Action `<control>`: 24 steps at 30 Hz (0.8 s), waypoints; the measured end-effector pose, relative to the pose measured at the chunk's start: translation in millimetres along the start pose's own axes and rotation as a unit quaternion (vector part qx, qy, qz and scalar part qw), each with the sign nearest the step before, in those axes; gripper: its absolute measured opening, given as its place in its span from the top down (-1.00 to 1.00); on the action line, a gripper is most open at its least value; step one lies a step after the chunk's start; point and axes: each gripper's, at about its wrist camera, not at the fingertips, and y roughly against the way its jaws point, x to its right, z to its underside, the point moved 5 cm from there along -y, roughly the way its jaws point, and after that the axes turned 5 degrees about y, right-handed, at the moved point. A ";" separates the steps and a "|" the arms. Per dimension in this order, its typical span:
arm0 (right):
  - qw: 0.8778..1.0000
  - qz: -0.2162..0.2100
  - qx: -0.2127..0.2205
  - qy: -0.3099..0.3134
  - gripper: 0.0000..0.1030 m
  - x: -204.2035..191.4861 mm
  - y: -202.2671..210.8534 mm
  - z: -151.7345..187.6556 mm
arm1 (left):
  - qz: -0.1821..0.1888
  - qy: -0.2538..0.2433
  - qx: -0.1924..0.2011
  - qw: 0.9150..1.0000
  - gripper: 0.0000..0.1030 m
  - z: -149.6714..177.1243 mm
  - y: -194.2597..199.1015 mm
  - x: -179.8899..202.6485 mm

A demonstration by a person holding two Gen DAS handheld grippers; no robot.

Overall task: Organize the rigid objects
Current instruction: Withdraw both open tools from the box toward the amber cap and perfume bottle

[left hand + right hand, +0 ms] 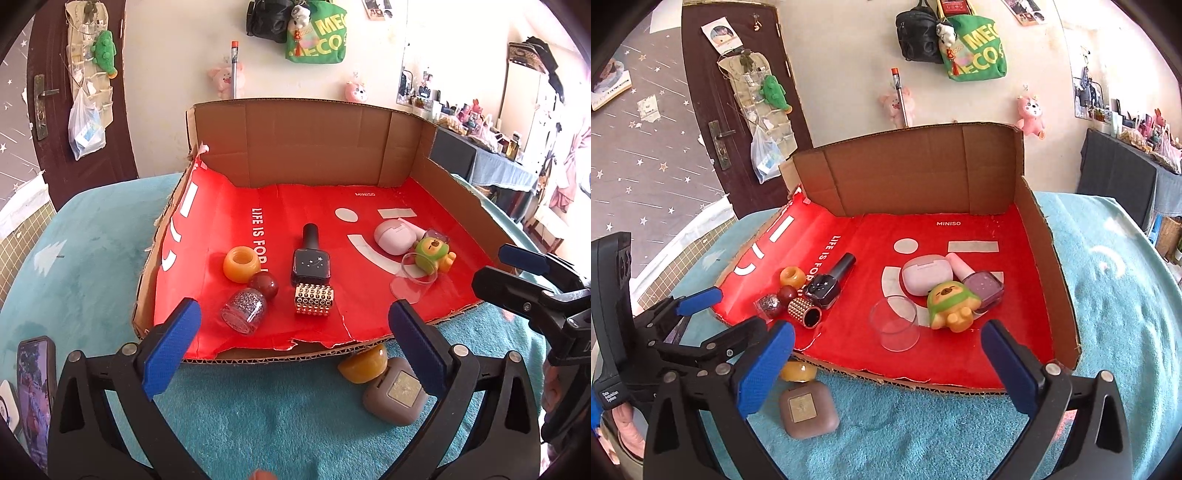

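Note:
A cardboard tray (295, 147) with a red liner (960, 236) holds small items. On its left lie an orange ring (240, 264), a dark red ball (264, 285), a glitter bottle (244, 310), a gold studded cylinder (314, 300) and a black nail polish bottle (311, 260). On its right lie a pink case (925, 275), a green-and-yellow toy (951, 304), a clear cup (895, 328) and a mauve nail polish (982, 284). A brown case (808, 408) and an amber piece (798, 371) lie on the blanket before the tray. My left gripper (293, 347) and right gripper (886, 363) are open and empty.
The tray sits on a teal blanket (1108, 314). A phone (33, 384) lies at the blanket's left edge. A dark door (738, 92) and wall with hanging bags (975, 48) stand behind. A cluttered shelf (487, 140) is at the right.

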 end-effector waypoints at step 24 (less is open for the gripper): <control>1.000 -0.005 0.005 -0.005 -1.00 -1.0 6.6 1.7 | 0.001 0.011 -0.001 1.000 -1.00 5.7 10.2 -5.0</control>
